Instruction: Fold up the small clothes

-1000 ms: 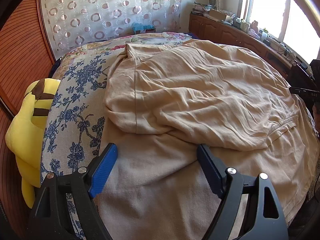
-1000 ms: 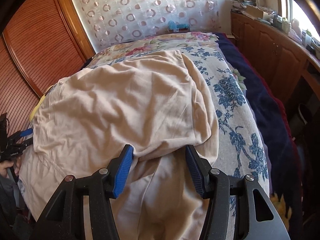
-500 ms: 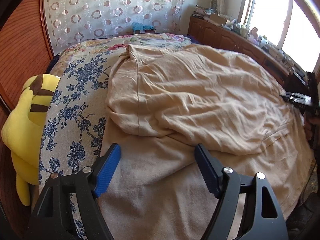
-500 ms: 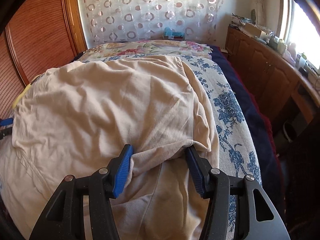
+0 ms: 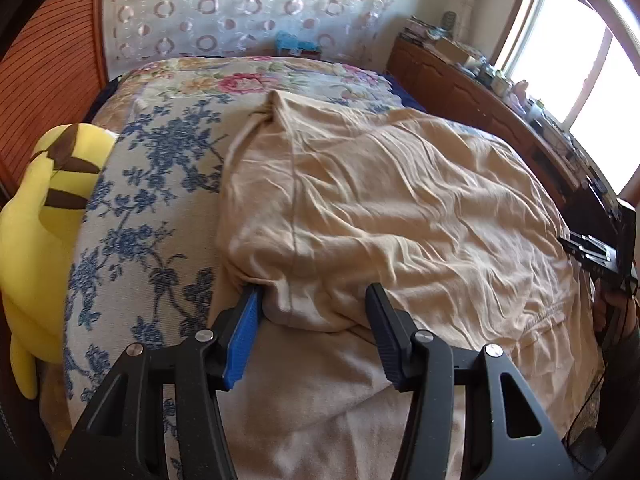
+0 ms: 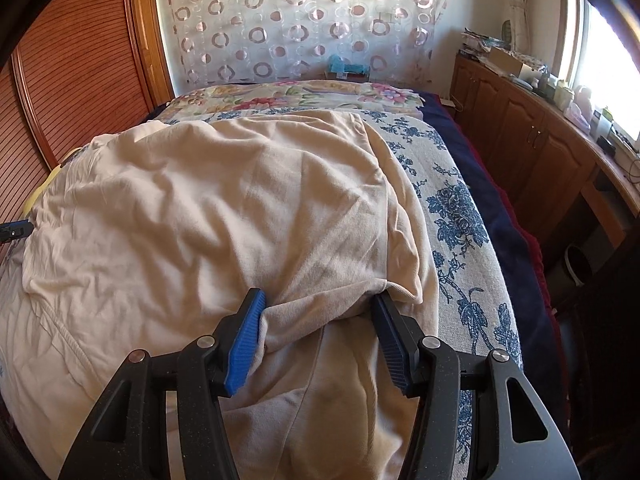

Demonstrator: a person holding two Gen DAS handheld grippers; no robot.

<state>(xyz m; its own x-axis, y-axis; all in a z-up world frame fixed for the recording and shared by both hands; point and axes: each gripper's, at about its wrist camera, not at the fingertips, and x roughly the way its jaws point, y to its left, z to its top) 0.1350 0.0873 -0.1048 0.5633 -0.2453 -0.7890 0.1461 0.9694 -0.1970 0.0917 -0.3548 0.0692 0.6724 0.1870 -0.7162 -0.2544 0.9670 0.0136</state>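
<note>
While nothing here really counts as a container, the bed (image 5: 132, 208) with its blue-flowered cover is carrying everything: a big beige garment (image 5: 380, 208) is spread across most of it, with its top layer doubled over the bottom layer along the near side. Left of the garment there's a bare strip of cover, then a yellow plush toy (image 5: 44, 216) wedged at the bed's left edge against the wooden wall panels. Right of the garment, in the right wrist view, another bare strip of cover runs to the bed's edge, a dark blue blanket (image 6: 504, 216) hangs off that side, and beyond a narrow gap stands a wooden cabinet (image 6: 532, 140) under the window. Far end of the bed is open too.

The left gripper (image 5: 314, 308) has just been closing in, and the folded corner of the garment is bunched between its jaws, touching both pads. The right gripper (image 6: 320, 316) sits about half open, pinching the other folded corner, cloth pulled taut between its pads.
</note>
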